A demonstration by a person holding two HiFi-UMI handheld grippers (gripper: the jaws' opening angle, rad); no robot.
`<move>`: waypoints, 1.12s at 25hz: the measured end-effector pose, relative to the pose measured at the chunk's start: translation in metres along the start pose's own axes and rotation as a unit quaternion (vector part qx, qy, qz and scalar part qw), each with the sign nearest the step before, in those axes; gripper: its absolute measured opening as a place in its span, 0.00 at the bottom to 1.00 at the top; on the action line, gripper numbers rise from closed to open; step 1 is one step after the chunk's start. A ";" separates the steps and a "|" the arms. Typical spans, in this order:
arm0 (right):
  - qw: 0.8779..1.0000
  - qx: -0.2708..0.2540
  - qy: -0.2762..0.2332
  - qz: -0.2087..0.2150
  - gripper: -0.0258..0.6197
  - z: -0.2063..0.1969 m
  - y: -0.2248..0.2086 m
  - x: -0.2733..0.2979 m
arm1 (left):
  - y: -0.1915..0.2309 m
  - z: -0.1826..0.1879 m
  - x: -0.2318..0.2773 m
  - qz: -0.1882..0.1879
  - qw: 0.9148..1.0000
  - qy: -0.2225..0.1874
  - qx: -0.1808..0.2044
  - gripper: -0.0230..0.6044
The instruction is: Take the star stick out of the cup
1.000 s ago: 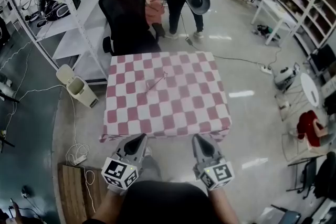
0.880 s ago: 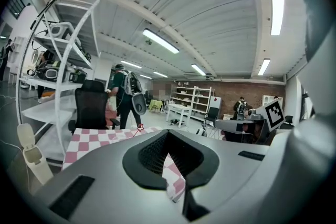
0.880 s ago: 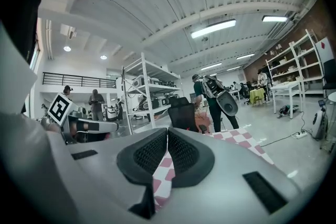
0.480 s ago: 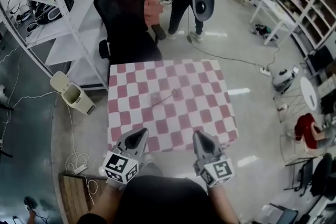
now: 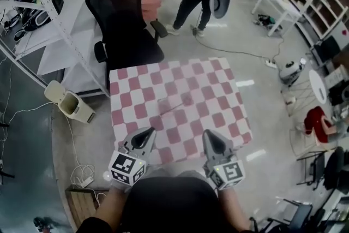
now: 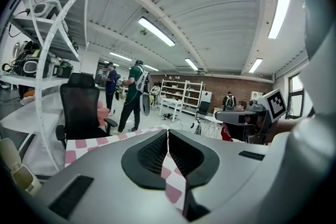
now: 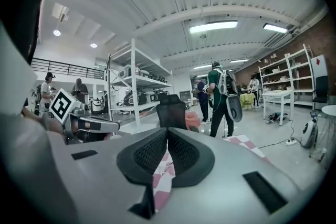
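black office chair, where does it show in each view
Head view: chair at the upper left, beyond the checked tablecloth.
Left gripper view: chair at the left, mid-height.
Right gripper view: chair near the centre, mid-height.
Shared landmark: the checked tablecloth, lying just in front of the chair in all three.

The star stick lies near the middle of the desk. A chair stands behind its far left corner; a bin sits on the floor to its left.
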State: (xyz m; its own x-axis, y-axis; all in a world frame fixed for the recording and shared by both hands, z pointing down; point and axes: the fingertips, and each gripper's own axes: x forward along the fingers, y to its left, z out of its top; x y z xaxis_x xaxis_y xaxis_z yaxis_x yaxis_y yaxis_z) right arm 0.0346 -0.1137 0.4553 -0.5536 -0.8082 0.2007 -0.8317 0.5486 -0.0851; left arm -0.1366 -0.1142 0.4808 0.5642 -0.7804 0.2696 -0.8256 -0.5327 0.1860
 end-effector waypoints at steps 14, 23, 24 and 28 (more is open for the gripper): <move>0.997 0.042 0.025 -0.061 0.07 -0.010 -0.037 -0.023 | -0.009 -0.015 0.075 -0.042 0.997 0.057 0.013 0.16; 0.994 0.056 0.034 -0.087 0.07 -0.006 -0.078 -0.033 | -0.009 -0.030 0.140 -0.035 0.993 0.099 0.050 0.34; 0.994 0.054 0.032 -0.090 0.07 -0.005 -0.082 -0.034 | -0.009 -0.033 0.147 -0.034 0.993 0.105 0.053 0.36; 0.994 0.052 0.026 -0.097 0.07 0.005 -0.094 -0.030 | -0.006 -0.046 0.174 -0.030 0.989 0.130 0.070 0.41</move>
State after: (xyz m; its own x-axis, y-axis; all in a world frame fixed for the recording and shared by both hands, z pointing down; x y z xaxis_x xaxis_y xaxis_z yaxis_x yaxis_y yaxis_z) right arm 0.1298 -0.1421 0.4524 -0.3826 -0.8827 0.2730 -0.9236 0.3573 -0.1391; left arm -0.0330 -0.2316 0.5699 0.5784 -0.6446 0.4999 -0.7725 -0.6298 0.0816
